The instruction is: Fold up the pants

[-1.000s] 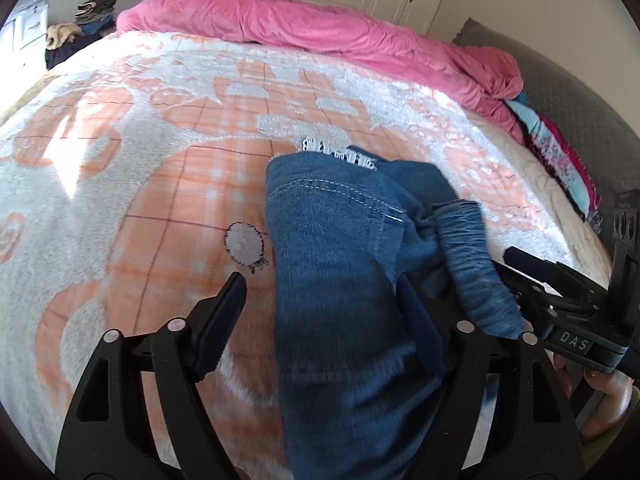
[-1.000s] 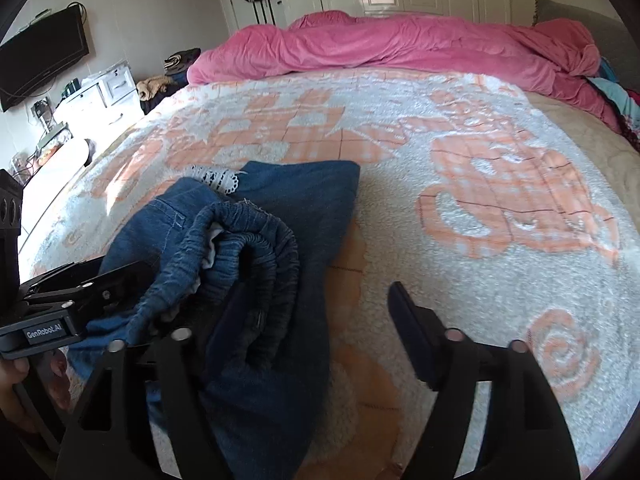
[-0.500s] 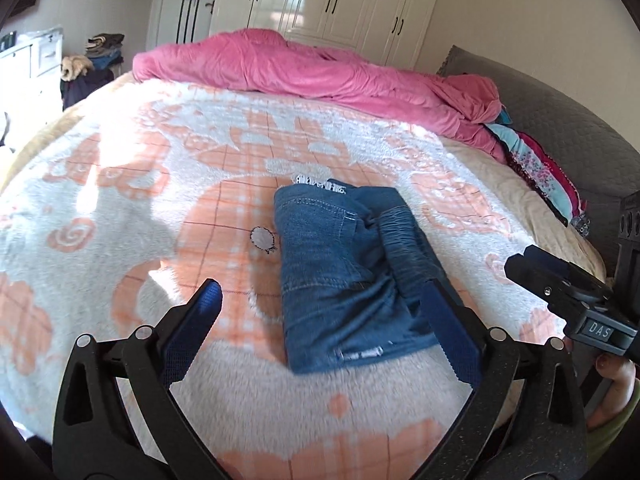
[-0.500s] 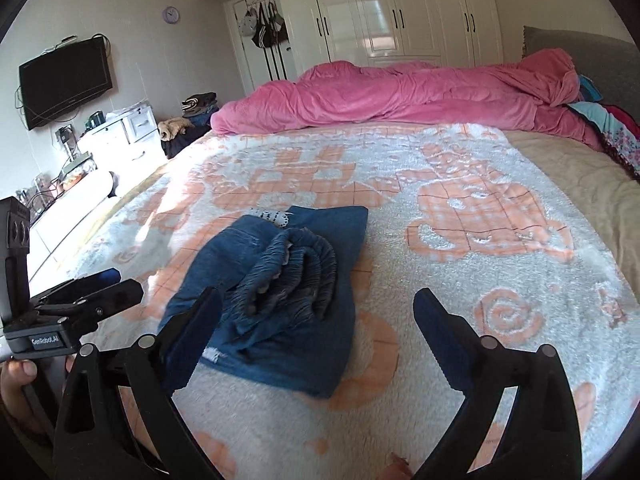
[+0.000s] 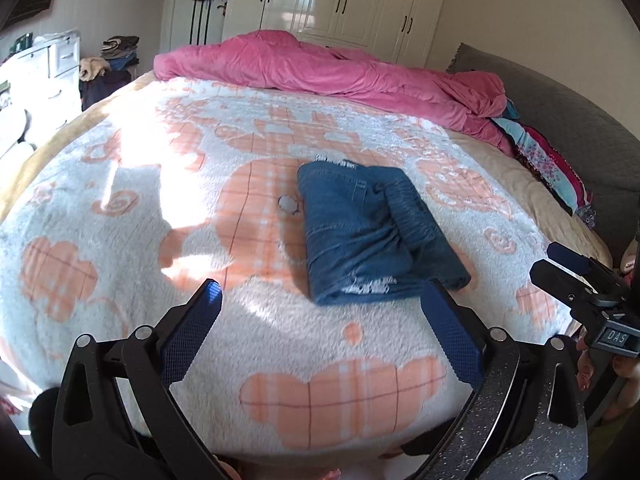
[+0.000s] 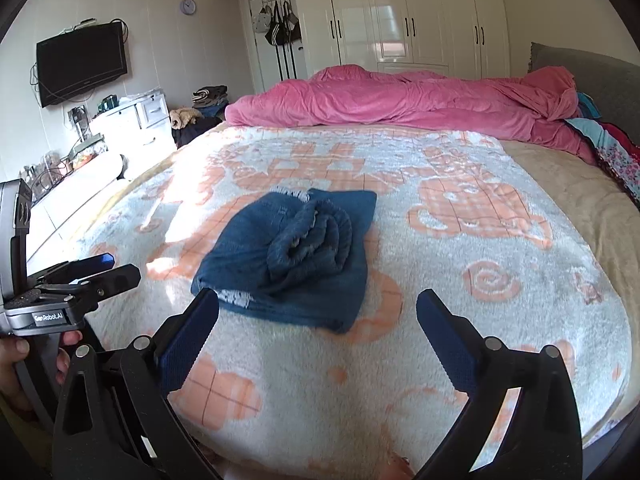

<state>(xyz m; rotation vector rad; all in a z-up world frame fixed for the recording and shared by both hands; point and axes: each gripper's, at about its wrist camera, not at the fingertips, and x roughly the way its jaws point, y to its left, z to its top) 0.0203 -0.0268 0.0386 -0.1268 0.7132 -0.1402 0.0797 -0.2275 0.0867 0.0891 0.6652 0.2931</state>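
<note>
The blue jeans (image 5: 372, 232) lie folded into a compact bundle in the middle of the orange-and-white blanket (image 5: 120, 220), with the bunched waistband (image 6: 316, 236) on top. My left gripper (image 5: 320, 286) stands open, back from the bundle's near edge, with nothing between its blue pads. My right gripper (image 6: 317, 296) also hangs short of the jeans (image 6: 296, 256), its jaws opening wide and empty. Each gripper shows at the edge of the other's view: the right one (image 5: 568, 268) held by a hand, the left one (image 6: 100, 268) likewise.
A pink duvet (image 5: 320, 68) is heaped along the far side of the bed. A grey headboard (image 5: 560, 120) and patterned fabrics (image 5: 552, 172) are on the right. White drawers (image 6: 136, 124), a wall TV (image 6: 80, 62) and wardrobes (image 6: 400, 12) line the room.
Both grippers let go of the jeans, opened wide and drew back and up from the bed. The folded bundle now rests alone on the blanket.
</note>
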